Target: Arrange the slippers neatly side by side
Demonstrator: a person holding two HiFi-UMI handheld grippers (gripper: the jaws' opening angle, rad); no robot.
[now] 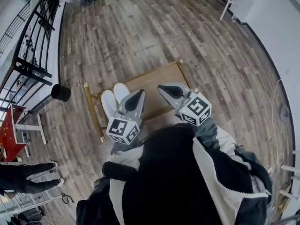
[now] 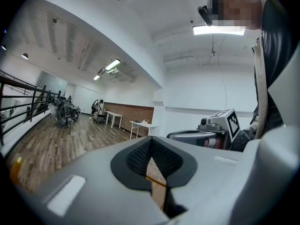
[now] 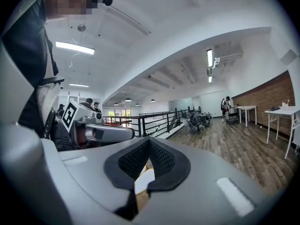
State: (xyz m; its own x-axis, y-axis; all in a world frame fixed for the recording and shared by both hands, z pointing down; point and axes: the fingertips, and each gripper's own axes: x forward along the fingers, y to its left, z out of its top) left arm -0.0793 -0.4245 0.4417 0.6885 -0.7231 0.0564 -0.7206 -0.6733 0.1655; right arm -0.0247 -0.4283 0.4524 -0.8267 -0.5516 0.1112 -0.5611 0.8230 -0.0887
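Two white slippers (image 1: pixel 114 99) lie side by side, toes pointing away, on the left end of a low wooden board with a gold frame (image 1: pixel 161 78). My left gripper (image 1: pixel 139 94) hovers just right of the slippers and hides part of their near ends; its jaws are shut with nothing in them. My right gripper (image 1: pixel 165 89) hangs over the middle of the board, also shut and empty. In the left gripper view the black pads (image 2: pixel 140 156) meet, and the right gripper (image 2: pixel 206 134) shows beyond. The right gripper view shows closed pads (image 3: pixel 136 162) and the left gripper (image 3: pixel 96 131).
A black round bin (image 1: pixel 61 93) stands on the plank floor left of the board. A black railing (image 1: pixel 33 41) runs along the far left, with a red table (image 1: pixel 8 132) below it. A bystander's legs (image 1: pixel 28 177) are at the lower left. White table legs (image 1: pixel 226 3) stand far off.
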